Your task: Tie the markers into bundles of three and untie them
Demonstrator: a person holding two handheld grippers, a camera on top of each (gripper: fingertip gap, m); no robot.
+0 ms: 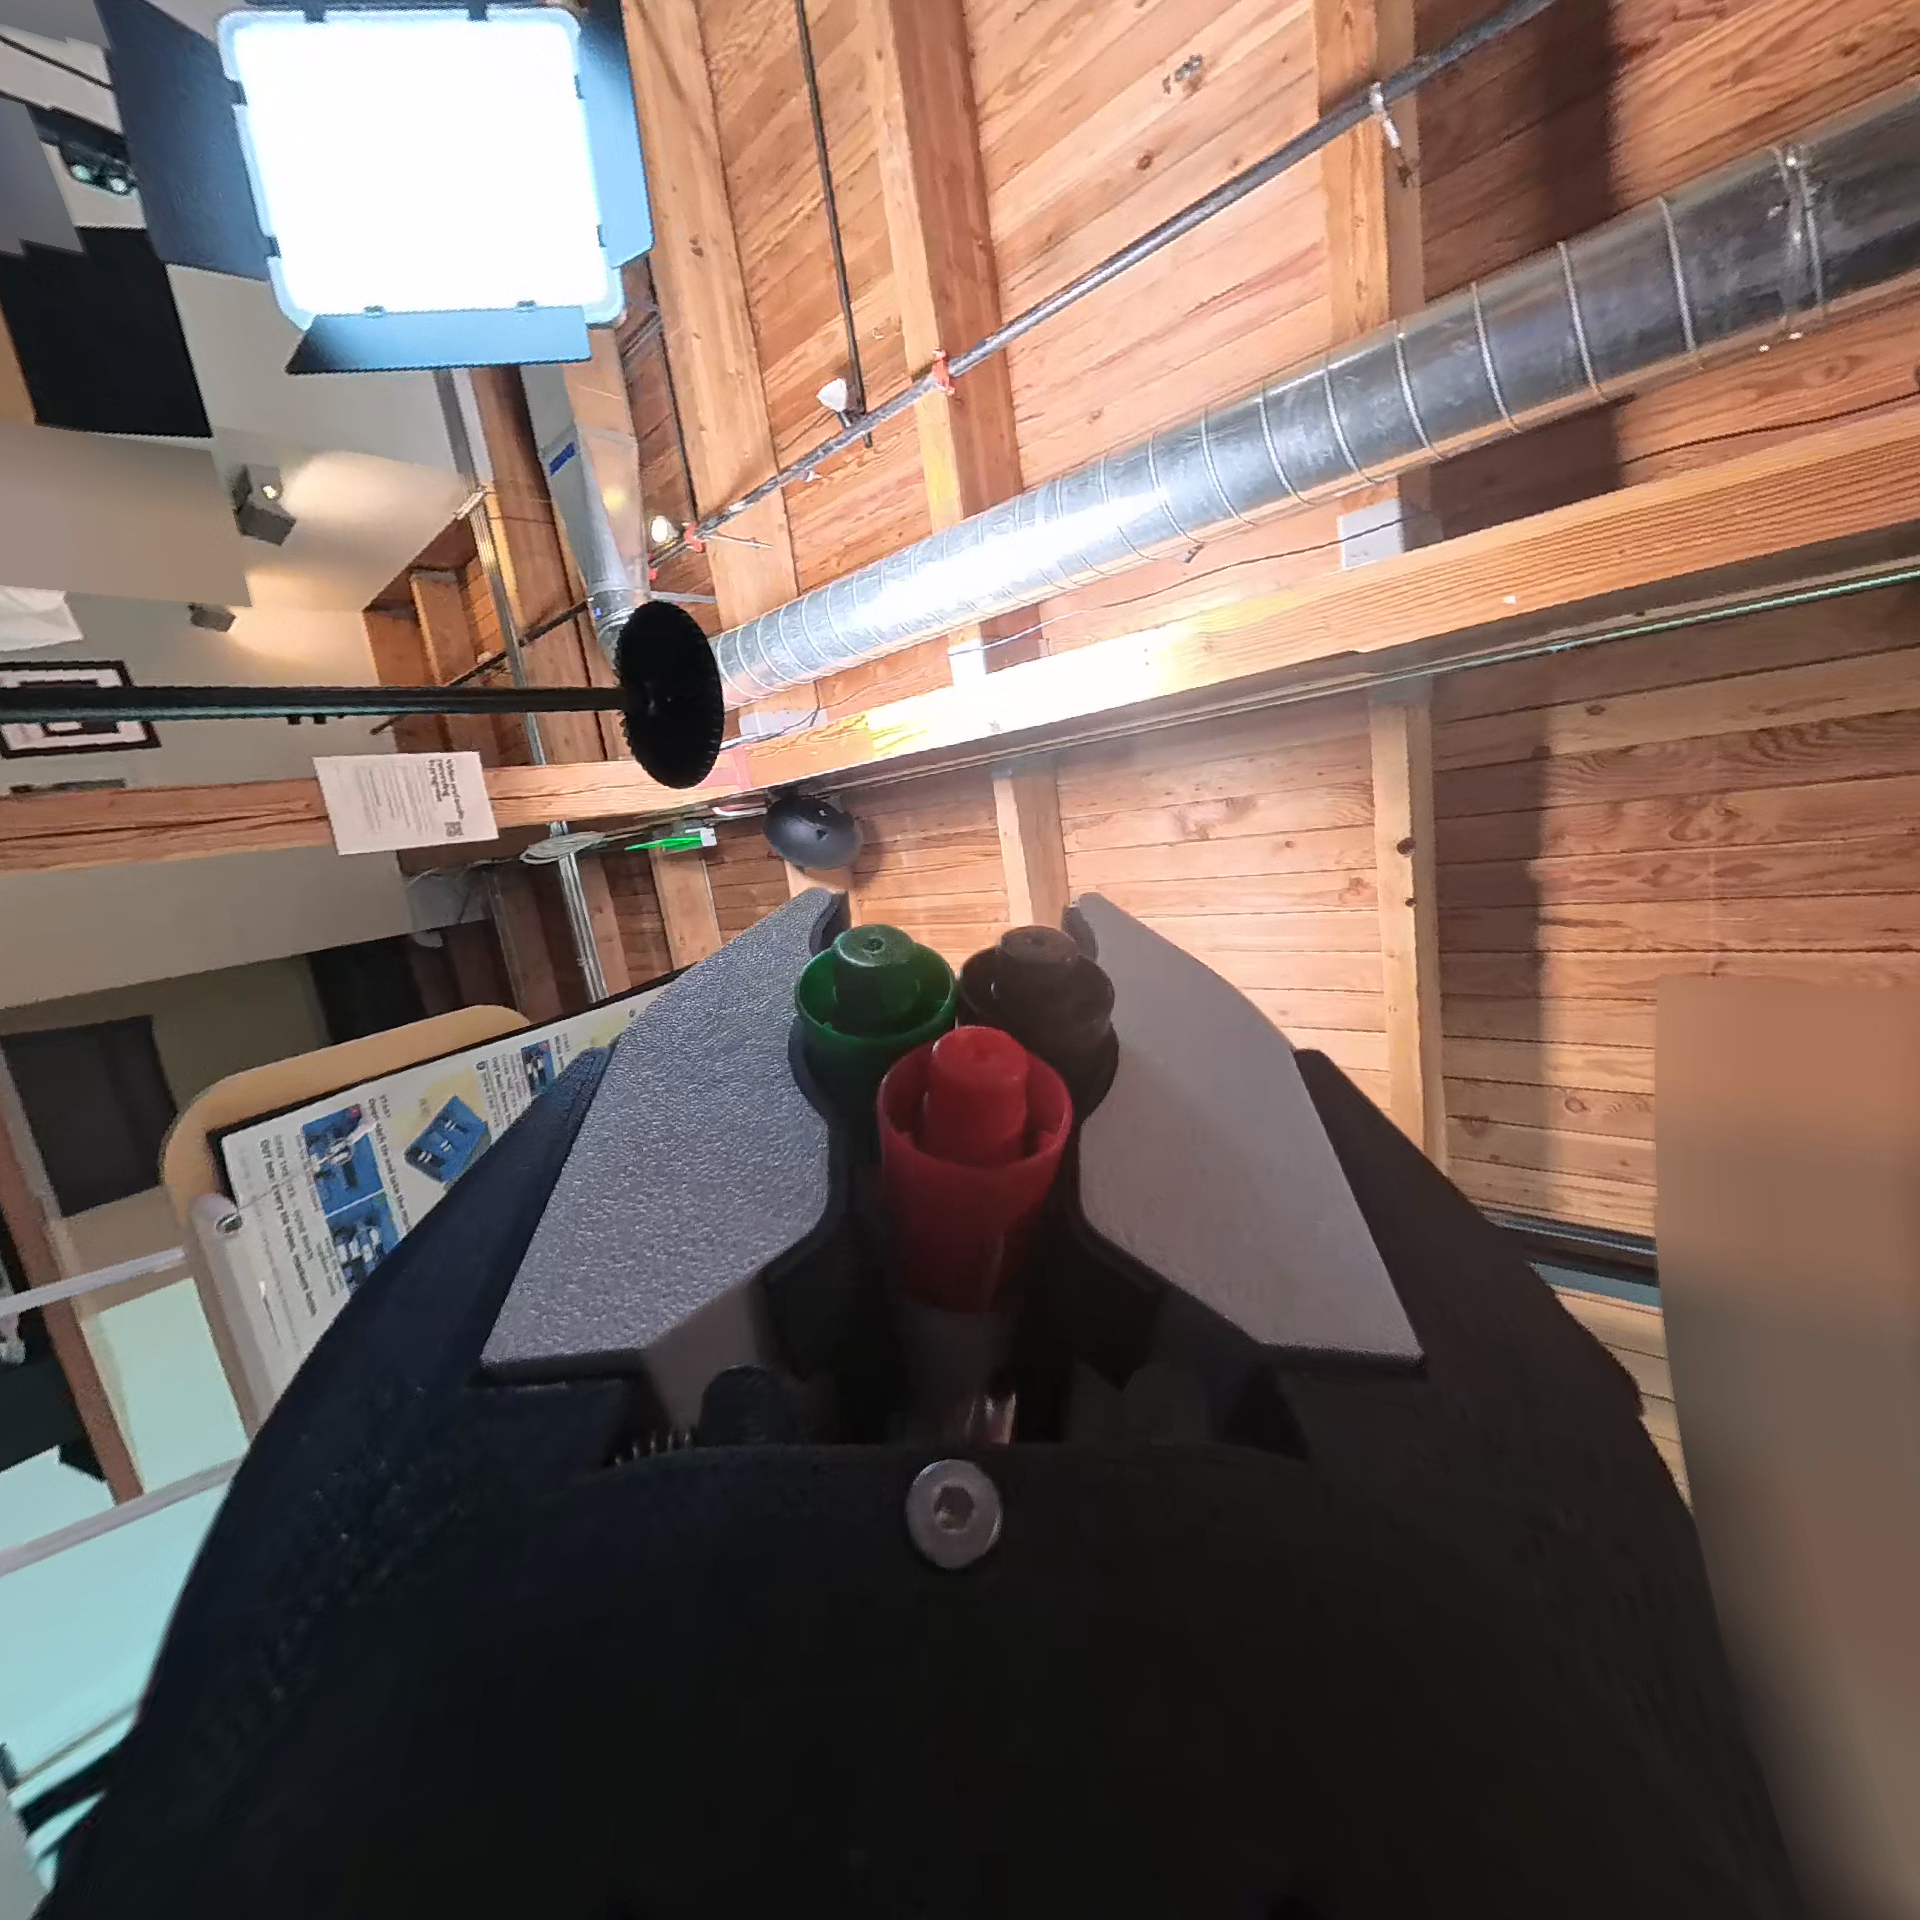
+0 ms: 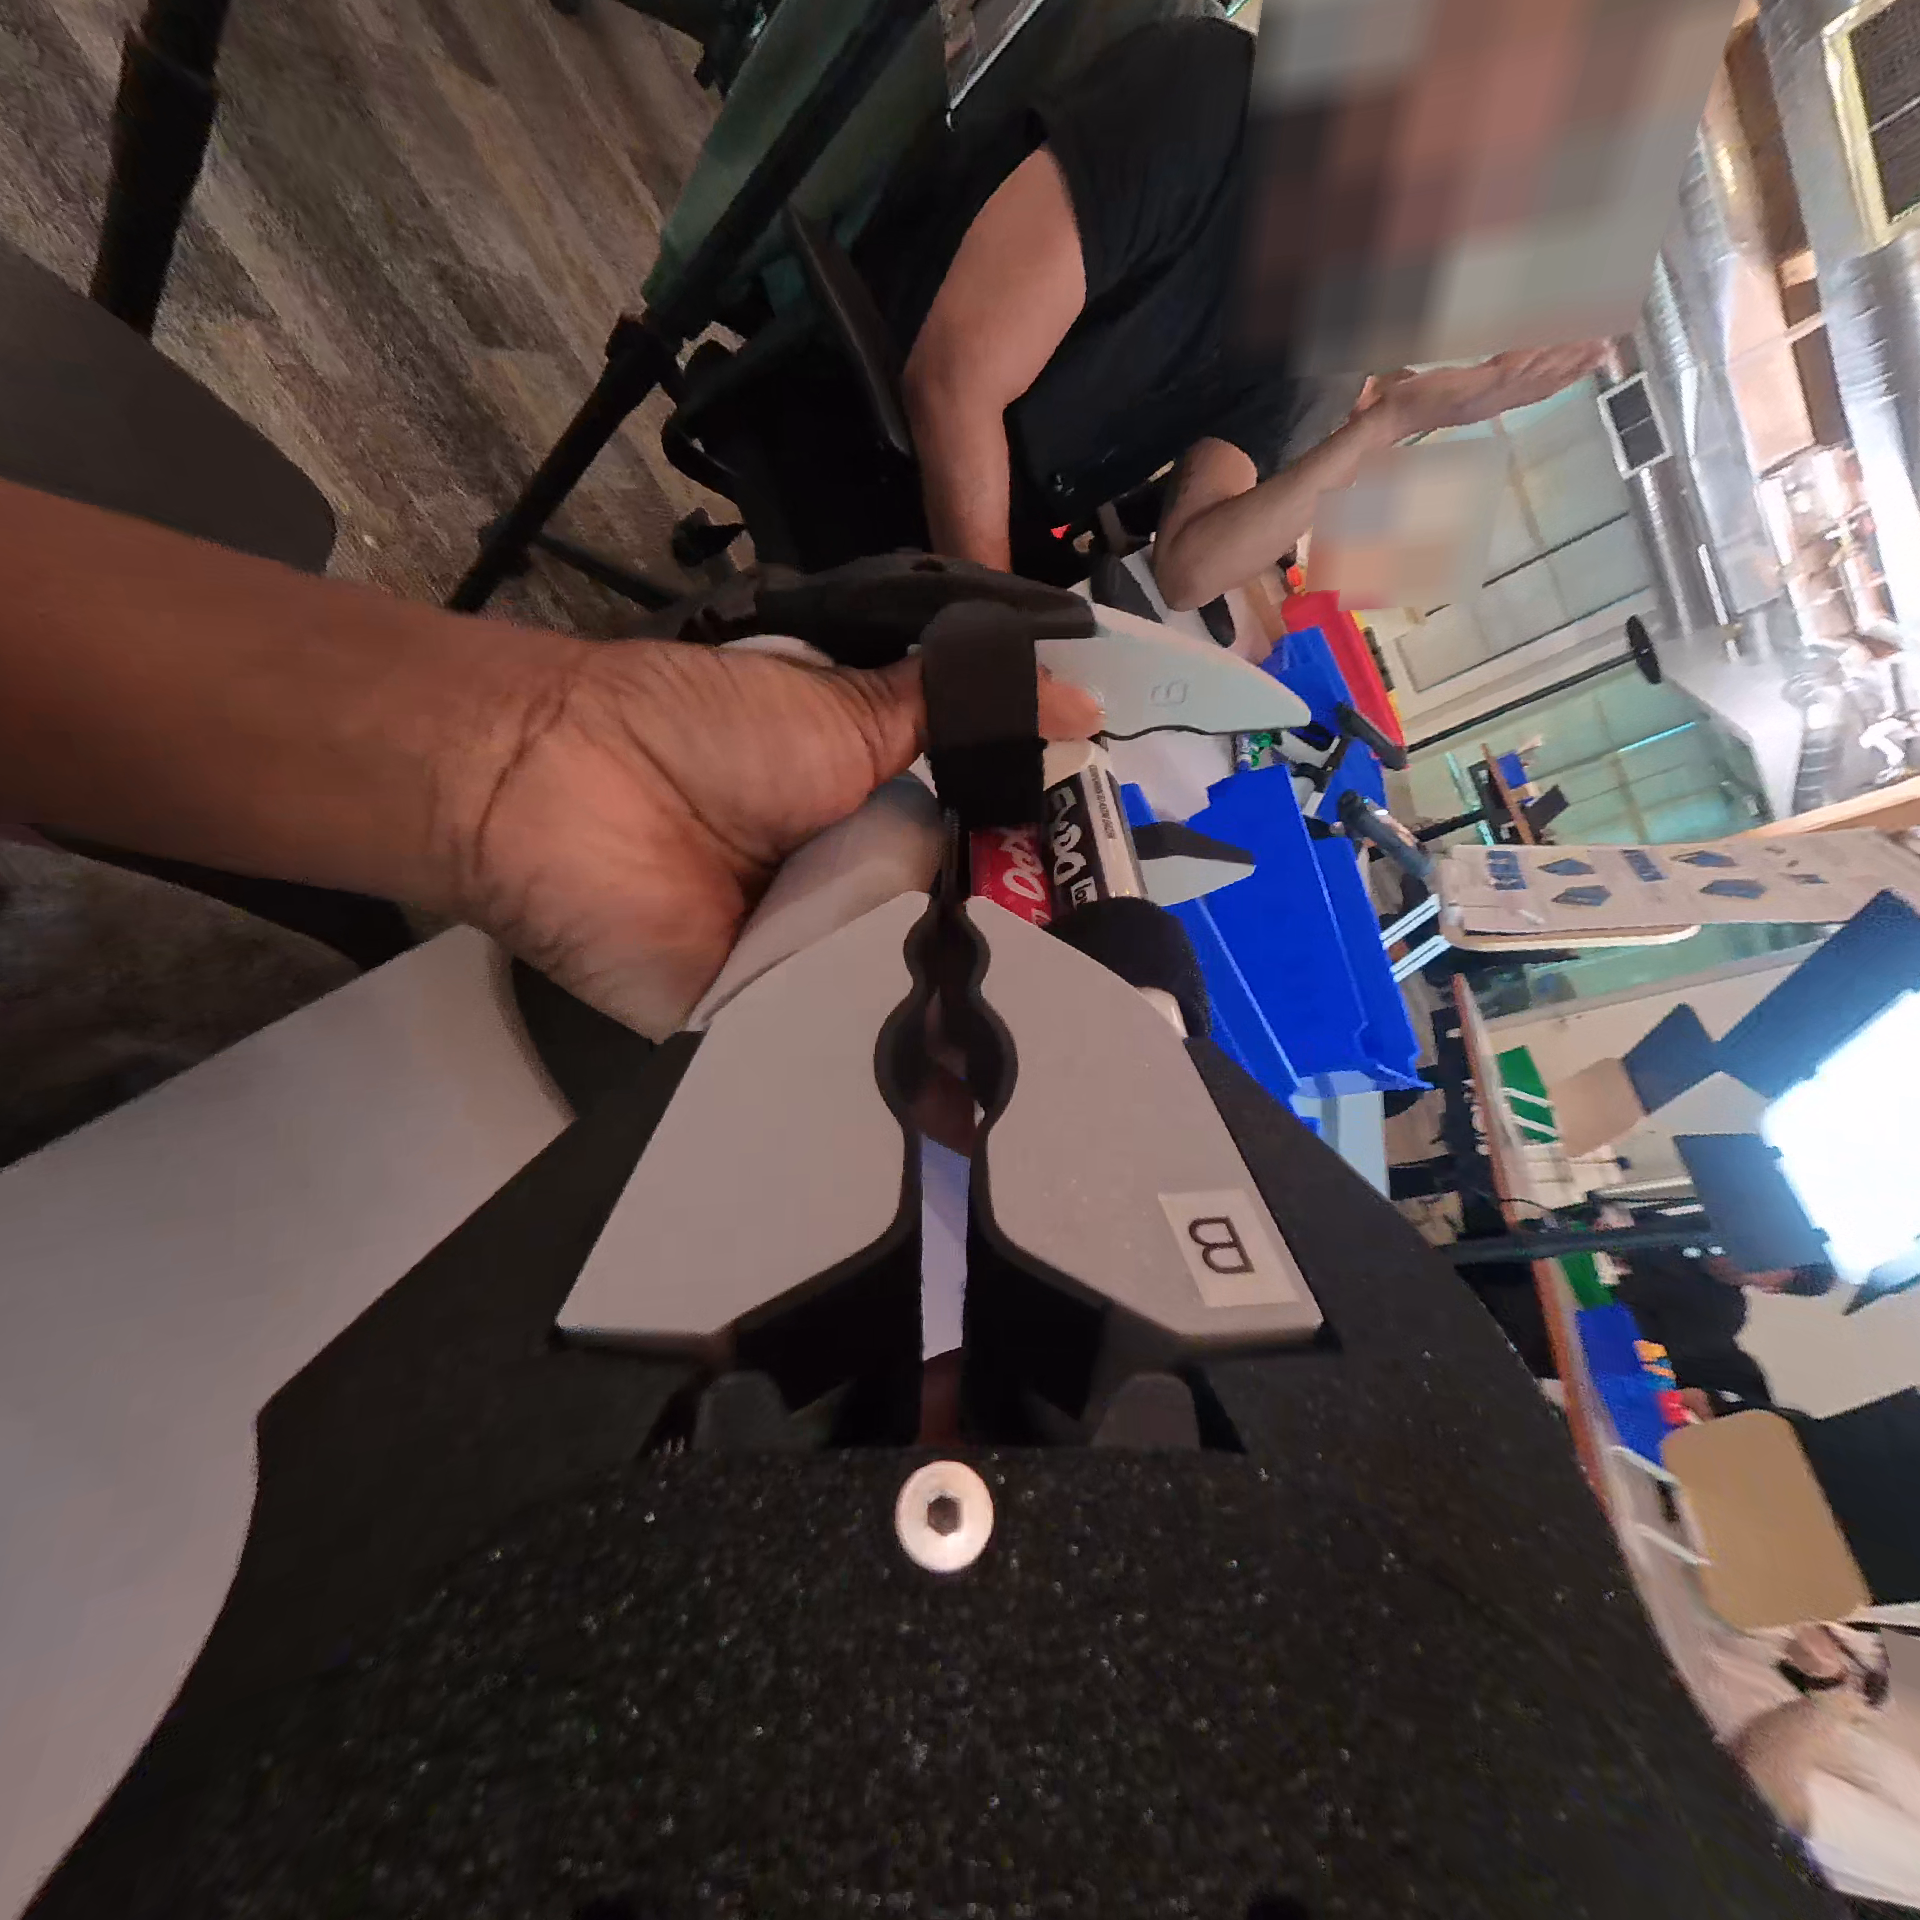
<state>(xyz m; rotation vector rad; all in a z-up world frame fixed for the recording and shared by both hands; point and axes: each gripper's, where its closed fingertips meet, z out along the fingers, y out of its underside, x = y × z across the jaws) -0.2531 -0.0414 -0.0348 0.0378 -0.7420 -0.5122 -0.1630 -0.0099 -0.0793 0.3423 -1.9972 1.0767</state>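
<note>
My left gripper (image 1: pixel 951 930) points up at the ceiling and is shut on a bundle of three markers: a green cap (image 1: pixel 873 1003), a black cap (image 1: pixel 1039 997) and a red cap (image 1: pixel 971 1132) stand between its grey fingers (image 1: pixel 696 1122). In the right wrist view a hand (image 2: pixel 644 790) holds that left gripper (image 2: pixel 1273 790), and the red and black marker bodies (image 2: pixel 1075 842) show in it. A black strap (image 2: pixel 982 717) wraps around the markers. My right gripper (image 2: pixel 945 920) is shut on the strap's thin end just below the bundle.
Blue bins (image 2: pixel 1299 935) stand beyond the markers. A grey table top (image 2: pixel 156 1299) lies at the lower left. A seated person (image 2: pixel 1091 260) is behind. A light panel (image 1: pixel 416 156), a metal duct (image 1: pixel 1351 416) and a wooden ceiling are above. My hands' fingertips stand some 11 cm from each other.
</note>
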